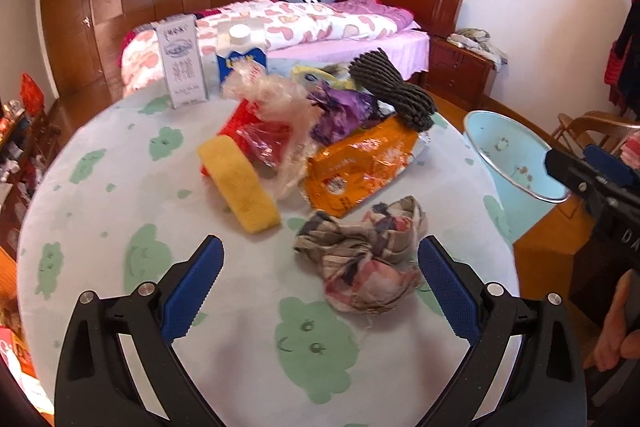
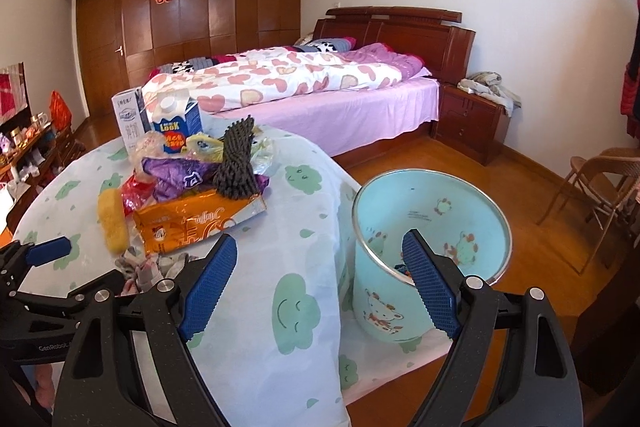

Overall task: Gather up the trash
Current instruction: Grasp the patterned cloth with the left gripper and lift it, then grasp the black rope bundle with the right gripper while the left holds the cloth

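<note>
The left gripper (image 1: 320,281) tilts down over the table (image 1: 120,195), jaws spread wide, empty, flanking a crumpled checked cloth wad (image 1: 362,259) at lower centre. The right gripper (image 2: 318,277) also gapes empty, angled toward the pale blue bin (image 2: 432,227) at centre right. Wrappers, including an orange bag (image 1: 356,167), pile mid-table.

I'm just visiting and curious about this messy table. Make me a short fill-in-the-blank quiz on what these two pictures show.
1. The crumpled plaid cloth wad lies between the open blue-padded fingers of the ___ gripper.
2. The pale blue cartoon-printed bin stands on the ___ beside the table.
3. The dark grey ribbed foam sleeve rests partly on the ___ foil snack bag.
4. The right gripper holds ___.

Missing words: left; floor; orange; nothing
</note>
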`<state>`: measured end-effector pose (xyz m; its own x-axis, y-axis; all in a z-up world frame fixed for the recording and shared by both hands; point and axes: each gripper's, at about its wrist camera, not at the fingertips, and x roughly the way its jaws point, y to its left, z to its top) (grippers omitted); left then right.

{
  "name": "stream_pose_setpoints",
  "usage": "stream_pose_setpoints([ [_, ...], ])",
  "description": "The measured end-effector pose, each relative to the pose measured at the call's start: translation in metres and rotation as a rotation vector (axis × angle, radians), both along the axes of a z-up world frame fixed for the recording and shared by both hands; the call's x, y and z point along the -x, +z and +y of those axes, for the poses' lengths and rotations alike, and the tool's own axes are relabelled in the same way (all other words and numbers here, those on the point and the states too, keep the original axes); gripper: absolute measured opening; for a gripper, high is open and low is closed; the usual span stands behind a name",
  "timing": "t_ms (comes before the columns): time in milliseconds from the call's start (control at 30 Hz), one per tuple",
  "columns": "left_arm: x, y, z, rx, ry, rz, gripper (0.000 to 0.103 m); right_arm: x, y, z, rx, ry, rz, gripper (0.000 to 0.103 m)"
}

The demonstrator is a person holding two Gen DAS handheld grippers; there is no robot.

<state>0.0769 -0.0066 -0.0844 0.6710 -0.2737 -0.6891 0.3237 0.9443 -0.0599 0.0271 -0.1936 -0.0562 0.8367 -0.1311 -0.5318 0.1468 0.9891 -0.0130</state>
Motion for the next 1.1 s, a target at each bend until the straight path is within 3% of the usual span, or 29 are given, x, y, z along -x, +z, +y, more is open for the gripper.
stream_pose_setpoints([
  [100,-0.006,-0.009,-0.004,0.012,-0.007,0.041,0.094,-0.001,-0.003,0.002,0.005,0.004,0.003,0.084],
  [233,-0.012,-0.021,-0.008,-0.003,0.004,0.088,0.08,-0.003,-0.007,0.002,-0.006,0.003,0.013,0.084],
  [333,-0.011,-0.025,-0.011,-0.011,-0.017,0.099,0.062,-0.004,-0.008,0.001,-0.015,0.004,0.019,0.084],
  [400,-0.01,-0.027,-0.013,-0.015,-0.034,0.104,0.04,-0.005,-0.009,0.002,-0.019,0.004,0.021,0.084],
  [433,-0.009,-0.028,-0.013,-0.021,-0.035,0.104,0.037,-0.005,-0.009,0.002,-0.02,0.004,0.02,0.084],
  [467,-0.01,-0.028,-0.013,-0.021,-0.034,0.101,0.024,-0.005,-0.009,0.002,-0.019,0.004,0.02,0.084],
  [500,-0.009,-0.027,-0.012,-0.015,-0.041,0.097,0.02,-0.005,-0.009,0.002,-0.02,0.005,0.02,0.084],
  [800,0.001,-0.002,-0.003,0.018,-0.076,0.005,0.015,-0.023,0.0,-0.004,-0.052,0.01,0.0,0.08],
  [1100,-0.011,0.04,0.04,0.113,0.025,-0.076,0.014,-0.082,0.016,0.002,-0.105,0.076,-0.021,0.073],
])
